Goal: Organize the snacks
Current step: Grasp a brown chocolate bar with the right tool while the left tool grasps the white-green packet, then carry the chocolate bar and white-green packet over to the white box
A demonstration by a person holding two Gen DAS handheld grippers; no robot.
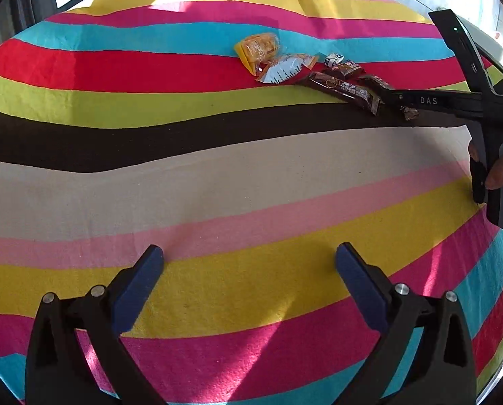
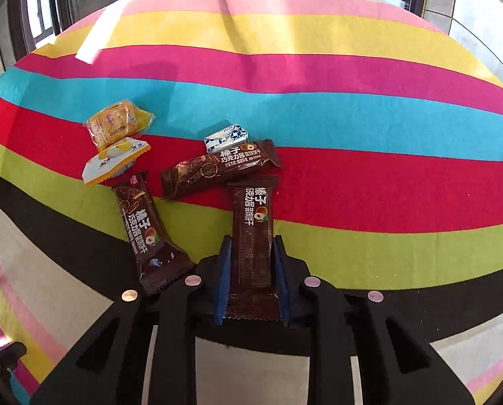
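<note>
So, nearest in the right wrist view, a brown snack bar (image 2: pixel 253 246) is pinched lengthwise between the blue pads of the right gripper (image 2: pixel 252 249), over the black and lime stripes of the striped cloth (image 2: pixel 369 108). White Chinese writing is printed down its wrapper, with a small hazelnut picture beside it; the smaller lines can't be made out.

At about ten o'clock from it, a second brown bar (image 2: pixel 146 231) with the same print is seen lying flat. A third brown bar (image 2: pixel 217 167) is laid crosswise just past the held one, touching its far end.

Further out at twelve o'clock, a small blue-and-white packet (image 2: pixel 226 137) is tucked against that third bar. At ten to eleven o'clock, a white-and-orange packet (image 2: pixel 114 162) and a clear yellow packet (image 2: pixel 118 125) are found touching each other.

The left gripper (image 1: pixel 249 270) is held spread wide over the yellow stripe, nothing between its pads. "DAS" can be read on the other tool's finger at two o'clock in the left wrist view.
</note>
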